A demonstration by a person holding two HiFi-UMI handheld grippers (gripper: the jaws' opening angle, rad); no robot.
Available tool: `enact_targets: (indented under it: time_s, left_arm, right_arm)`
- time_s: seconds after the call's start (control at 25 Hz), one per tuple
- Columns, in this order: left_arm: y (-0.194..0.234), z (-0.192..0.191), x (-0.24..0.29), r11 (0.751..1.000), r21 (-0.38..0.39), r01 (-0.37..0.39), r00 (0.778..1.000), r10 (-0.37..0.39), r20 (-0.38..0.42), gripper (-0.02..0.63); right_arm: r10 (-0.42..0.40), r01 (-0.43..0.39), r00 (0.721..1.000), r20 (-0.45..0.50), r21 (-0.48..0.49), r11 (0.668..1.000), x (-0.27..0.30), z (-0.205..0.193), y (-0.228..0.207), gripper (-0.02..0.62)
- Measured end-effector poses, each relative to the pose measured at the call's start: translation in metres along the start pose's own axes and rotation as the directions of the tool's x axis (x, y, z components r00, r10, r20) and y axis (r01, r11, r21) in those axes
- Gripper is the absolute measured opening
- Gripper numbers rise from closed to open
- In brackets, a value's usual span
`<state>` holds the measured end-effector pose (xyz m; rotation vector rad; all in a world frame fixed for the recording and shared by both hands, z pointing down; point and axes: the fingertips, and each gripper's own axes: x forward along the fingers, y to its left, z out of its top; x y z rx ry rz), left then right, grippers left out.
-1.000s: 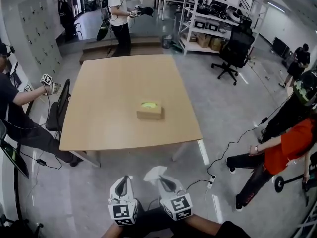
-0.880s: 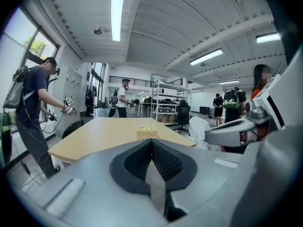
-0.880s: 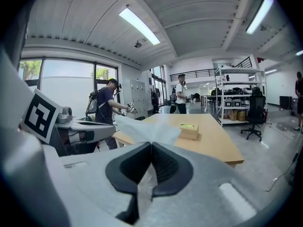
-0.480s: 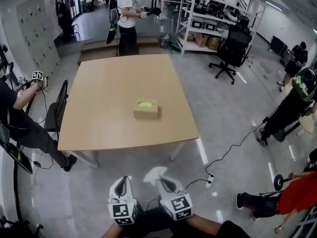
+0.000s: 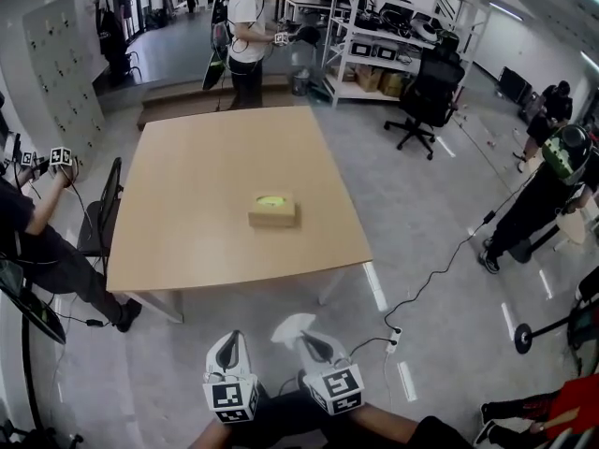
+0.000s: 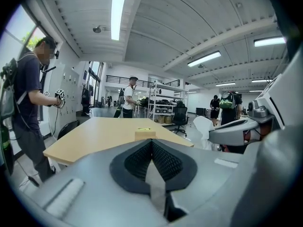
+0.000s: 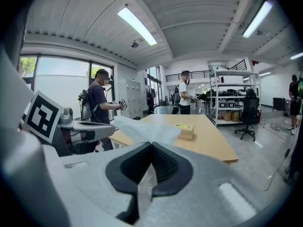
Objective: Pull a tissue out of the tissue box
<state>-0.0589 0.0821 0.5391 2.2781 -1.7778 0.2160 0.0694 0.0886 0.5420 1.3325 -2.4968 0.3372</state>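
The tan tissue box (image 5: 272, 211) with a green top opening stands on the wooden table (image 5: 187, 223), well ahead of both grippers. My right gripper (image 5: 309, 340) is low in the head view, short of the table, shut on a white tissue (image 5: 293, 326) that fans out above its tips. In the right gripper view the tissue (image 7: 147, 129) rises from the closed jaws (image 7: 151, 144), with the box (image 7: 185, 130) beyond. My left gripper (image 5: 231, 337) hangs beside it, shut, with nothing seen in it; its view shows the box (image 6: 145, 134) far off over the closed tips (image 6: 151, 142).
A seated person (image 5: 37, 213) holding grippers is left of the table beside a chair (image 5: 98, 223). Another person (image 5: 248, 26) stands beyond the far edge. Someone (image 5: 538, 195) stands to the right. A cable and power strip (image 5: 398, 335) lie on the floor near me.
Both grippers hold still with the tissue unchanged. The person in orange at the right has dropped toward the bottom right corner, and the seated person's hands have moved left.
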Motion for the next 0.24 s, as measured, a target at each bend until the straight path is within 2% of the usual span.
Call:
enact_targets:
  time_s: [0.24]
  left_arm:
    - [0.02,0.006,0.01,1.0,0.007,0.024,1.0,-0.024,0.001,0.018]
  right_arm:
    - [-0.02,0.02,1.0,0.004,-0.003,1.0,0.018,0.01,0.009,-0.008]
